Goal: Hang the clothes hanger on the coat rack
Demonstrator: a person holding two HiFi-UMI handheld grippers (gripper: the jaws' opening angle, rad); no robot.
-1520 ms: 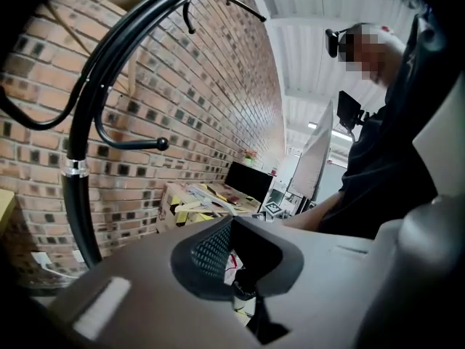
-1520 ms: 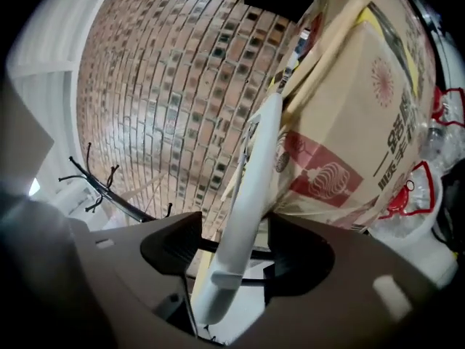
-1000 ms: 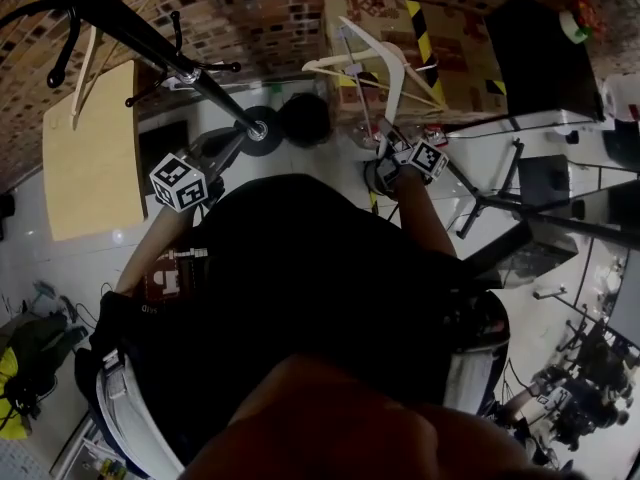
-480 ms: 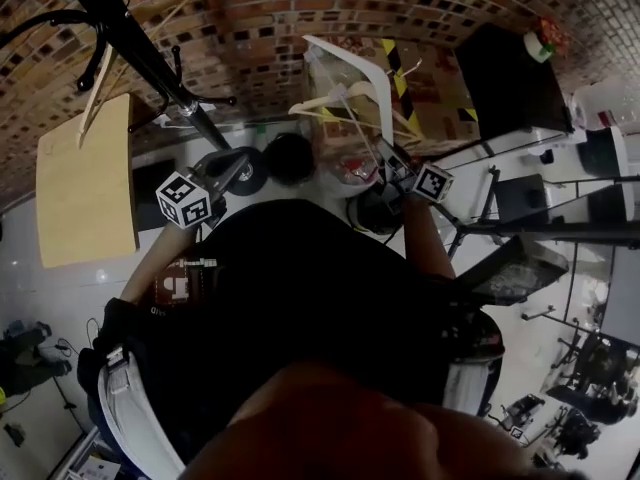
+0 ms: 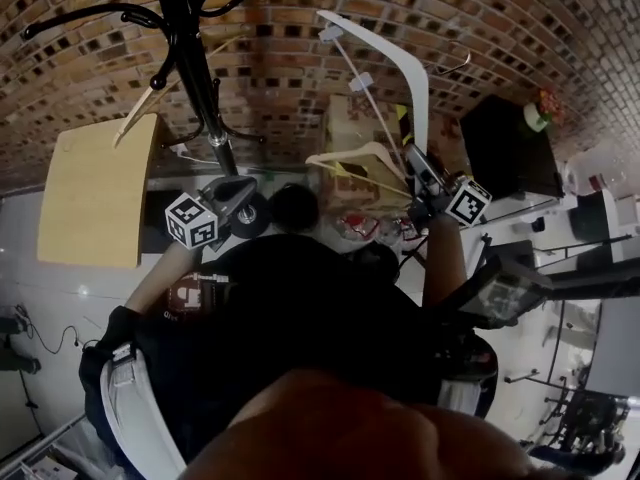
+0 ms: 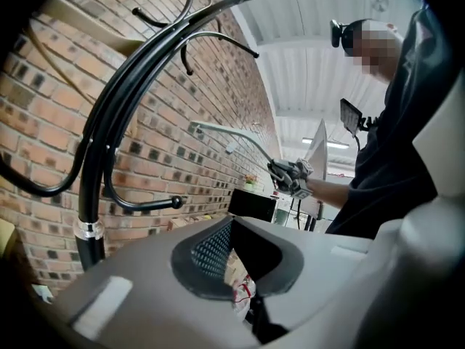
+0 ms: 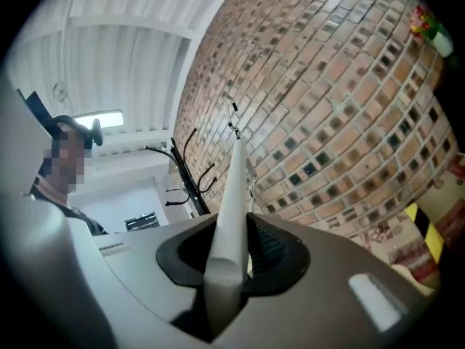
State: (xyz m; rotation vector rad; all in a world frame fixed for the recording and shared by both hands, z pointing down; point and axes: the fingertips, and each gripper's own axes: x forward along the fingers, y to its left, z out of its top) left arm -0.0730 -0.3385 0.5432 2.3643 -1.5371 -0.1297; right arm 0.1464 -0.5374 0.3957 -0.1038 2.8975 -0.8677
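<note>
A white clothes hanger (image 5: 408,73) arcs up in front of the brick wall, its thin wire hook (image 5: 455,63) at the top right. My right gripper (image 5: 420,183) is shut on its lower arm. In the right gripper view the white arm (image 7: 232,195) runs up from between the jaws of the right gripper (image 7: 231,257). The black coat rack (image 5: 195,58) stands to the left, its curved hooks spread at the top; the hanger is apart from it. My left gripper (image 5: 235,196) hovers beside the rack's pole (image 6: 102,144). The left gripper (image 6: 231,260) is open and holds nothing.
Light wooden hangers (image 5: 140,118) hang on the rack's left side. A pale wooden board (image 5: 95,193) lies at the left. Behind the hands stand a cardboard box (image 5: 365,128) with a cream hanger (image 5: 355,156) on it, and a black box (image 5: 510,148) at the right.
My right gripper has lifted the white hanger well up and rolled it more upright. The left gripper has risen a little. The head view has tilted up, showing the rack's top hooks.
</note>
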